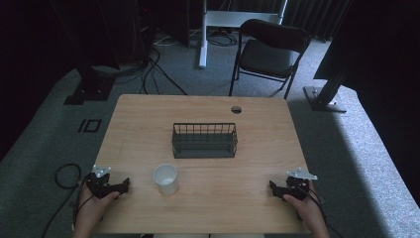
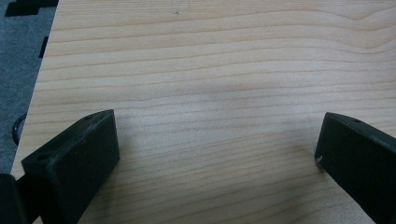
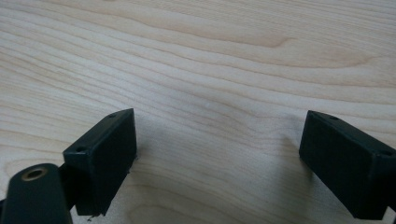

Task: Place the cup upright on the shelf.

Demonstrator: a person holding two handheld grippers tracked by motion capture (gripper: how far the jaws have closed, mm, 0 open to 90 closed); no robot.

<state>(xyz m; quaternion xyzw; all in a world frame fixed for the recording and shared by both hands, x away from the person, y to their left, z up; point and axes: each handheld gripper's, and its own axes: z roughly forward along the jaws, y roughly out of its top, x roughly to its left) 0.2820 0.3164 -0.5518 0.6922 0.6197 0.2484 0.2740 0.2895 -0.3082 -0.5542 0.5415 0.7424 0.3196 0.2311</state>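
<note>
The left claw [image 2: 217, 149] stands wide apart over bare wooden bench [image 2: 210, 70]; grey carpet [image 2: 21, 56] fills the upper left.

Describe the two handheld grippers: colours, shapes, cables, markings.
Both are black two-jaw tools. The left gripper and the right gripper each carry a light grey three-cornered plate on top and trail a thin black cable. In the gripper views the jaws are blocky matt-black wedges with small round holes in their top faces; no lettering shows. The forearms show no sleeves in the high view.
</note>
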